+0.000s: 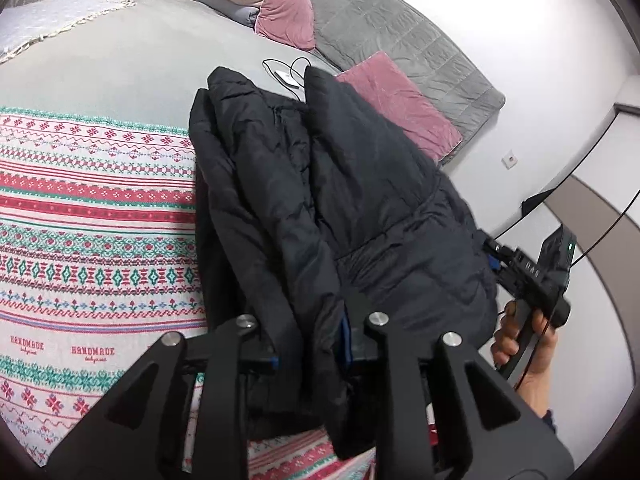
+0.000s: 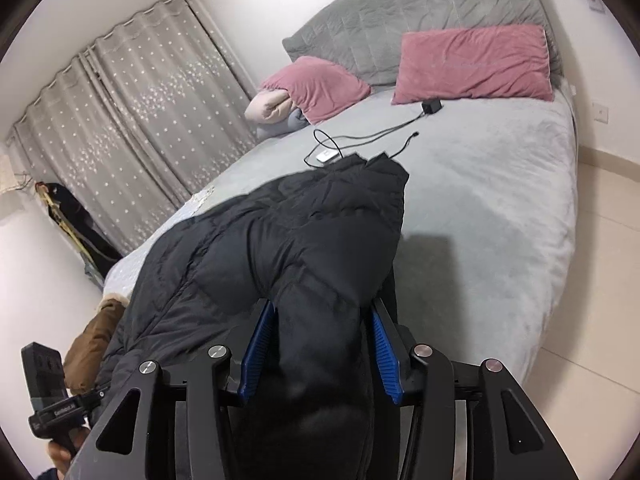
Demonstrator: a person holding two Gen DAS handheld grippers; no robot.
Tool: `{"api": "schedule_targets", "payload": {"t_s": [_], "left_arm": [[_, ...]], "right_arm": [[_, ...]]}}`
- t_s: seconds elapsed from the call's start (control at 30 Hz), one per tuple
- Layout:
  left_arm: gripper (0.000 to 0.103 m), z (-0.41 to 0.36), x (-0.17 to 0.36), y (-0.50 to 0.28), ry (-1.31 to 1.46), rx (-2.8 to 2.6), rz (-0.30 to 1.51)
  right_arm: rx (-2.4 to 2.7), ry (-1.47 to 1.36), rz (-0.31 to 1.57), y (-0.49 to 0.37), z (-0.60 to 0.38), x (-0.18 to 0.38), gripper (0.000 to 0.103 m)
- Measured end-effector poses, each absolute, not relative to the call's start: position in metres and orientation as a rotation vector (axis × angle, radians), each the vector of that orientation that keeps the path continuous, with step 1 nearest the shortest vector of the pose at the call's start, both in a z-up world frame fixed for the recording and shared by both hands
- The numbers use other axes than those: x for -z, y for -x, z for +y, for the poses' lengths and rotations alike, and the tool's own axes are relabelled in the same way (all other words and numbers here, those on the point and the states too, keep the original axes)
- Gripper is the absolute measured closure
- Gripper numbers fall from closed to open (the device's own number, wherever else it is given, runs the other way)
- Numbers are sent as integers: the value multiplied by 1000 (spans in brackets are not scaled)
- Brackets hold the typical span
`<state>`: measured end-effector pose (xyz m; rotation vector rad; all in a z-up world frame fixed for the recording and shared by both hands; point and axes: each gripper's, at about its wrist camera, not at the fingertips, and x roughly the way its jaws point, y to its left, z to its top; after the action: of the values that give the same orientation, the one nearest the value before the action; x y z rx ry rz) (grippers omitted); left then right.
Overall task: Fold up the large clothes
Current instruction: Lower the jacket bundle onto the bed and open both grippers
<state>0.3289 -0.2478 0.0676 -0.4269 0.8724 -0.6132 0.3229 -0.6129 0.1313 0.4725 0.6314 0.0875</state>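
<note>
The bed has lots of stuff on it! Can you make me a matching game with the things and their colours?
Things:
1. puffy jacket
2. pillow
3. headboard
4. patterned blanket

Colours:
A. grey
B. red, green and white
C. black
D. pink

Pairs: 1-C, 2-D, 3-A, 4-B

A home bedroom: a made bed with pink pillows, a padded headboard and starred curtains.
</note>
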Motion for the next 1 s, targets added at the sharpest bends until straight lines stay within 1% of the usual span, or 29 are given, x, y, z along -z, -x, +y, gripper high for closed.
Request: {"api": "schedule_targets", "payload": {"t_s": [0.17,0.23,0.37,0.43,0.47,0.53,0.6,0.67,0.7,0.73,0.83,1.0], "left_arm": [[79,-226,-86,-323,457,588,841],[79,-223,-98,-318,430,577,796],[80,-231,-137,-306,332,564,632],[80,-242,-150,-302,302,584,584],[80,-251,-153,-304,281,596,588],[80,-268,-148,-311,229,597,630],[80,-289,-130,-323,150,576,699],[82,-293,-108,-331,123,539,738],[87,-294,-92,-336,119,518,767],[89,-292,-79,-340,131,509,789],[89,-283,-54,-343,169,512,807],[89,-288,-44,-340,132,491,800]], "right_arm": [[-74,-418,604,-308,-600,-150,55],[-85,-408,584,-307,-596,-158,55],[-107,-398,536,-307,-580,-179,58],[-121,-408,556,-318,-567,-182,58],[-128,-410,586,-324,-559,-178,58],[-134,-393,632,-333,-540,-170,58],[-132,-360,666,-340,-520,-157,58],[-108,-304,678,-342,-501,-146,58],[-91,-269,679,-342,-493,-141,58],[-72,-229,680,-341,-485,-136,58],[-37,-166,690,-344,-475,-122,58],[4,-126,696,-349,-462,-106,58]]}}
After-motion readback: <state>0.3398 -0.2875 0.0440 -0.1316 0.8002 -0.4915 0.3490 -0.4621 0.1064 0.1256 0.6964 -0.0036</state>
